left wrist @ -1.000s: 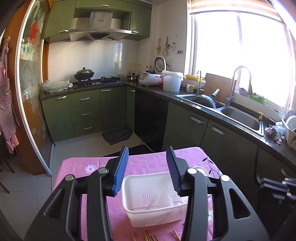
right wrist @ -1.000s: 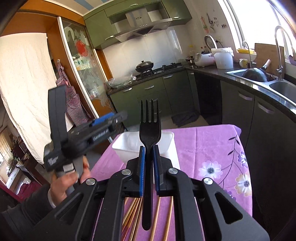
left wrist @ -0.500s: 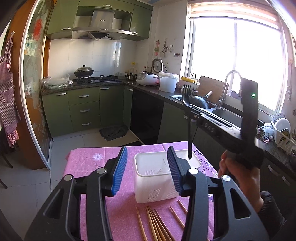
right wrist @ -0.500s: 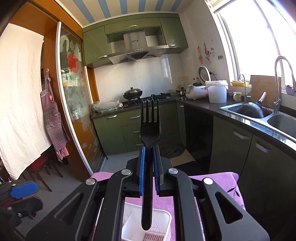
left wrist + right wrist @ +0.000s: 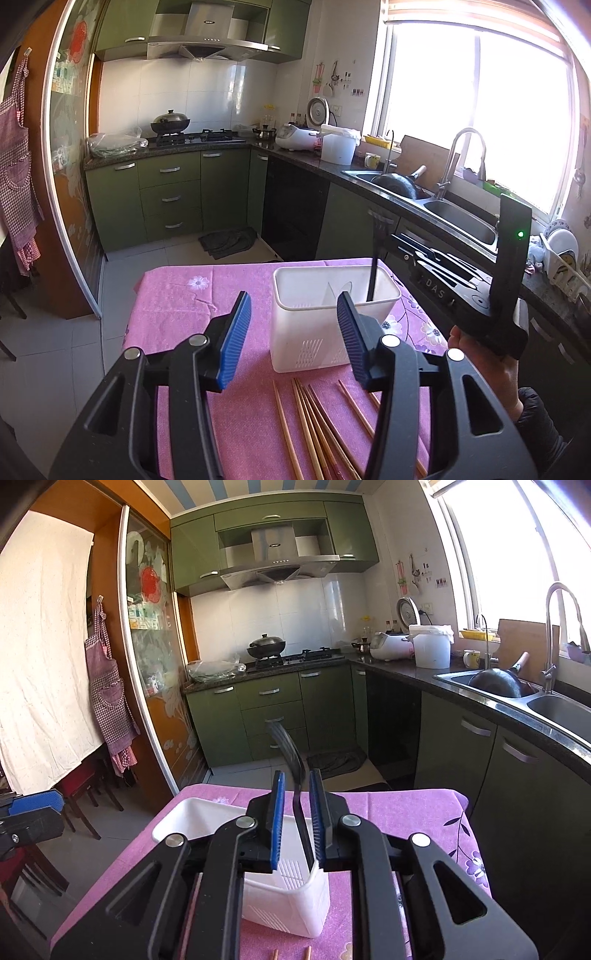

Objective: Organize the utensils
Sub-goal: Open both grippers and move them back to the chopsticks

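A white plastic utensil holder (image 5: 334, 319) stands on the pink flowered tablecloth (image 5: 207, 295). A black fork (image 5: 291, 771) stands in it, tines up and leaning; it also shows in the left wrist view (image 5: 375, 258). My right gripper (image 5: 296, 812) is just above the holder (image 5: 291, 893), its blue pads parted on either side of the fork's handle, not pinching it. My left gripper (image 5: 293, 338) is open and empty, in front of the holder. Several wooden chopsticks (image 5: 321, 428) lie on the cloth before the holder.
The table's far edge drops to the tiled kitchen floor (image 5: 122, 269). Green cabinets (image 5: 170, 199), a stove with a wok (image 5: 170, 122) and a counter with a sink (image 5: 454, 218) line the back and right. The right gripper's body (image 5: 476, 291) hangs right of the holder.
My right gripper came down over the holder, lowered the fork into it and opened its jaws, so the fork now leans free. My left gripper drew back a little and stayed open.
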Motion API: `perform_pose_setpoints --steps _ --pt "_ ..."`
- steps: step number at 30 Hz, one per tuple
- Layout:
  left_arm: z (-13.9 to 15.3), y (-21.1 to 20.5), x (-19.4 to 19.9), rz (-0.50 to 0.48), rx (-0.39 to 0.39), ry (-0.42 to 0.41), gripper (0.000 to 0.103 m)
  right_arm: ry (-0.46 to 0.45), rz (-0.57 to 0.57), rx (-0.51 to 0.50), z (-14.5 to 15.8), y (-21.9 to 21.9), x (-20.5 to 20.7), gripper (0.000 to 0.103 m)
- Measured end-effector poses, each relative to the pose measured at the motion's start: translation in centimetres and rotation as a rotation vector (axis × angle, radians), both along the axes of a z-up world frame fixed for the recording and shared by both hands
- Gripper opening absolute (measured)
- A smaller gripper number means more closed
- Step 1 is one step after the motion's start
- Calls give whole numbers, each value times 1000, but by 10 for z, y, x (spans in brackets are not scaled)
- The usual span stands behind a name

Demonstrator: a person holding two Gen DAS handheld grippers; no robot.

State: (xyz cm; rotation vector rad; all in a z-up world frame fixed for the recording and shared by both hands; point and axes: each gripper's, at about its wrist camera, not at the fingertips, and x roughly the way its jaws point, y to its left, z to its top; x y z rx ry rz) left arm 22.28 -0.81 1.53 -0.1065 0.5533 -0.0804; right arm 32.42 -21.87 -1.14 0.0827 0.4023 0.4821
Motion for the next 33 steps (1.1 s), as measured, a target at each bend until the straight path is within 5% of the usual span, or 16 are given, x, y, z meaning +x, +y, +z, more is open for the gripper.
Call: perform_pose_setpoints --steps 9,18,22,33 --pt "-12 -5 -9 -4 27 113 50 44 -4 18 -3 -27 -48 17" --pt "-106 -7 16 -32 -18 503 54 199 3 -110 -48 -54 -88 26" --pt "-141 -6 30 -7 -13 615 53 243 -4 -137 -67 -63 -93 26" --pt "-174 -14 45 23 30 743 29 300 15 -163 -79 -69 -87 26"
